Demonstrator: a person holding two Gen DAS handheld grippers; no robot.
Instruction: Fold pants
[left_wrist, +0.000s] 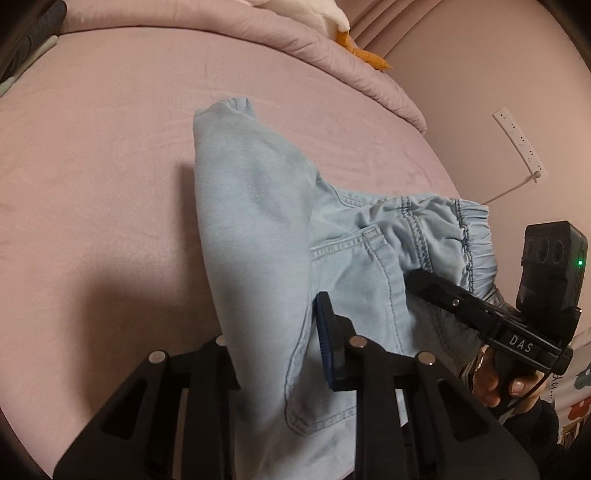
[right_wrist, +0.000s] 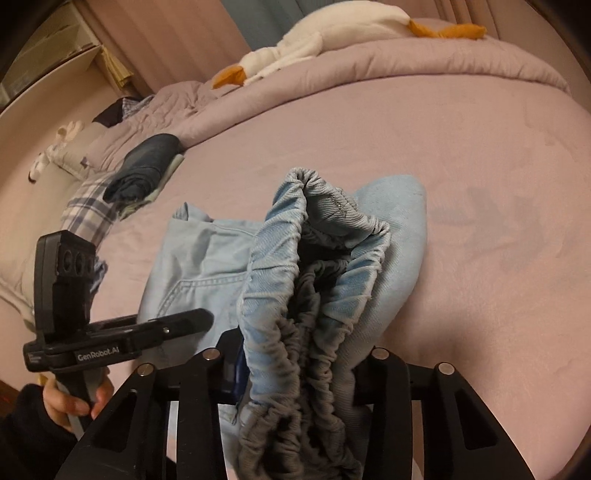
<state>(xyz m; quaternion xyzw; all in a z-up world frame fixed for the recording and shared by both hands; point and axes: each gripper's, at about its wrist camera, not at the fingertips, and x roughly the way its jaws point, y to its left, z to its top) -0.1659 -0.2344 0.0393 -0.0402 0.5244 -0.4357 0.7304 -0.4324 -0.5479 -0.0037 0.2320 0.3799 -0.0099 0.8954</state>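
Light blue denim pants (left_wrist: 251, 206) lie bunched on the pink bed sheet (left_wrist: 110, 166), with one leg folded over the seat. My left gripper (left_wrist: 273, 350) is shut on the pants near a back pocket; cloth covers its left finger, and the blue pad (left_wrist: 327, 350) of the right finger presses the fabric. My right gripper (right_wrist: 299, 365) is shut on the gathered elastic waistband (right_wrist: 314, 258), which is lifted towards the camera. Each view also shows the other gripper held by a hand: the right gripper (left_wrist: 417, 278) at the waistband (left_wrist: 469, 236), and the left gripper (right_wrist: 205, 316) on the pants (right_wrist: 207, 258).
A lilac quilt (right_wrist: 406, 62) with a white plush goose (right_wrist: 325, 37) runs along the far side of the bed. Folded dark clothes (right_wrist: 147, 166) and plaid fabric (right_wrist: 88, 210) lie at the left. A white power strip (left_wrist: 521, 144) hangs on the wall.
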